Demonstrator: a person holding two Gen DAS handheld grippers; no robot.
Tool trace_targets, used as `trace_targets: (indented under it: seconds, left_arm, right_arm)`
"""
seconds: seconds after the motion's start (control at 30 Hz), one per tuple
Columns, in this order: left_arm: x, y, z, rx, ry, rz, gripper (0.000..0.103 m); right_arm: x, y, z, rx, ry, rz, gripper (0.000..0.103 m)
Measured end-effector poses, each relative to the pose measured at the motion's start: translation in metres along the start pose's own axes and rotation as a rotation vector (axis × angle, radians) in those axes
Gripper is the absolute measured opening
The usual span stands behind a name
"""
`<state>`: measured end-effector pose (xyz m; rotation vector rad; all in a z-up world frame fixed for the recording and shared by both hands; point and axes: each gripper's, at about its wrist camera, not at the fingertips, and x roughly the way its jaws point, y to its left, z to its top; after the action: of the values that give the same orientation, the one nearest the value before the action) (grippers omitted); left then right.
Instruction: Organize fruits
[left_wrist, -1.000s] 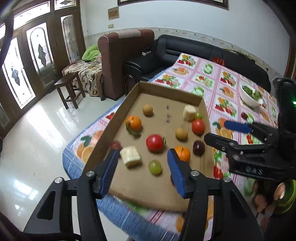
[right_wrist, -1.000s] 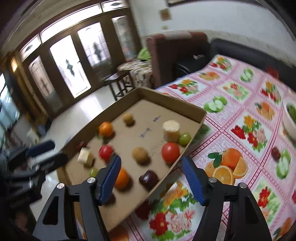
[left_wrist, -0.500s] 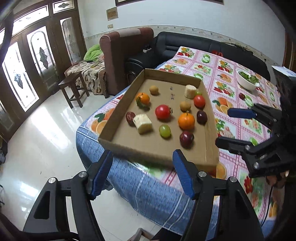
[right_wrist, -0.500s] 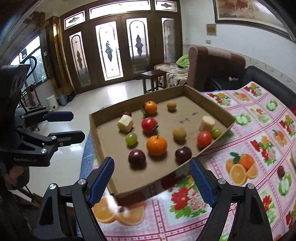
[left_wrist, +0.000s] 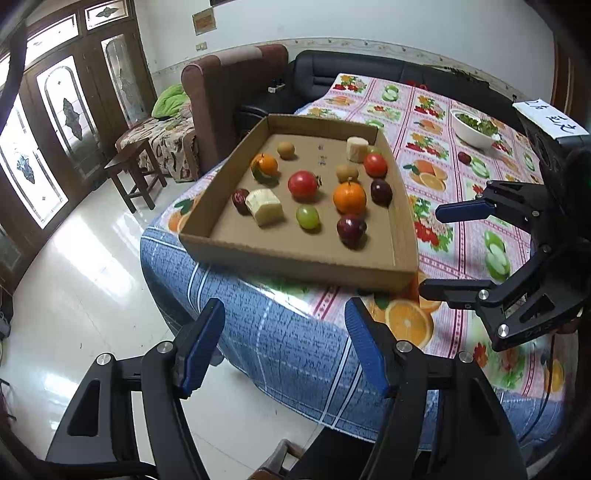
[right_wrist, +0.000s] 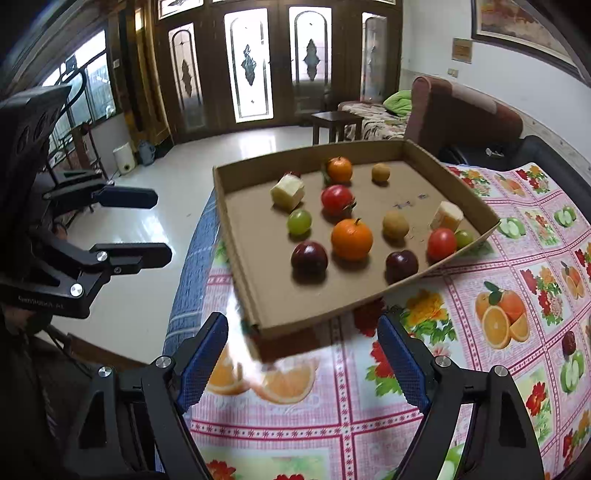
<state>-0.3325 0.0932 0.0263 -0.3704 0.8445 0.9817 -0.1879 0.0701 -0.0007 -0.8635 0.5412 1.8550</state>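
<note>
A shallow cardboard tray (left_wrist: 295, 258) (right_wrist: 314, 314) sits at the table's corner and holds several fruits: an orange (left_wrist: 349, 197) (right_wrist: 351, 239), a red tomato (left_wrist: 303, 184), a green grape (left_wrist: 307, 216), two dark plums (left_wrist: 351, 228) (left_wrist: 381, 191) and a pale banana chunk (left_wrist: 264, 206). My left gripper (left_wrist: 284, 332) (right_wrist: 160, 226) hangs open and empty off the table's near edge, short of the tray. My right gripper (right_wrist: 301, 339) (left_wrist: 432, 251) is open and empty just before the tray's near corner.
A fruit-print tablecloth (right_wrist: 461, 369) covers the table, and a blue cloth (left_wrist: 277, 343) drapes over its edge. A white bowl of greens (left_wrist: 474, 127) stands far right. Beyond the table are a sofa (left_wrist: 229, 96), a wooden stool (left_wrist: 133, 173) and a shiny tiled floor.
Both grippers have pulled back from over the tray toward the table's near edge, and their jaws stand wider. The right view has rolled level.
</note>
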Motion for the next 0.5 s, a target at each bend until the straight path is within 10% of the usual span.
trace_targets:
  seconds: [0.5]
  left_arm:
    - [0.000, -0.002, -0.007, 0.019, 0.006, 0.016, 0.067]
  right_arm:
    - [0.000, 0.015, -0.010, -0.081, 0.042, -0.011, 0.084]
